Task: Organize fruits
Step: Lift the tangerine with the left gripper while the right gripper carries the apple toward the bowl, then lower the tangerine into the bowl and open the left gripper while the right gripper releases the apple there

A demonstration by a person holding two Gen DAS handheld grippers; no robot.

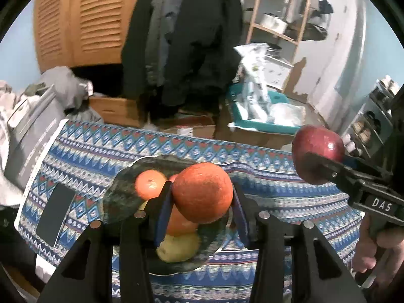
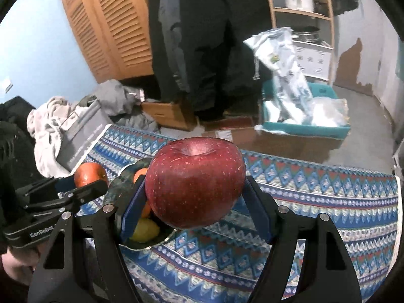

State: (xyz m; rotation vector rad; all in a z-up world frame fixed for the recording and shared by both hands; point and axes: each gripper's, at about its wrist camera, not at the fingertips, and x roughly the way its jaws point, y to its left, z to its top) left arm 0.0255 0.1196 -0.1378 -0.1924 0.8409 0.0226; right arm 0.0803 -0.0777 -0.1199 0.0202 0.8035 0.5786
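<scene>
My left gripper (image 1: pixel 202 199) is shut on a large orange (image 1: pixel 203 192), held above a dark green bowl (image 1: pixel 118 189). In the bowl lie a small orange (image 1: pixel 149 184), another orange (image 1: pixel 180 223) and a yellow fruit (image 1: pixel 179 248). My right gripper (image 2: pixel 195 199) is shut on a big red apple (image 2: pixel 195 181), held in the air to the right of the bowl (image 2: pixel 118 189). The left wrist view shows the apple (image 1: pixel 317 156) at right, in the right gripper (image 1: pixel 320 162). The right wrist view shows the held orange (image 2: pixel 89 174) at left, in the left gripper (image 2: pixel 87 180).
A patterned blue cloth (image 1: pixel 290 194) covers the table. A dark phone (image 1: pixel 54 214) lies on it at left, next to a grey box (image 1: pixel 32 136). Behind stand hanging coats (image 1: pixel 189 38), a teal bin (image 1: pixel 262 116) and a wooden shelf (image 1: pixel 277 12). A hand (image 1: pixel 373 247) holds the right gripper.
</scene>
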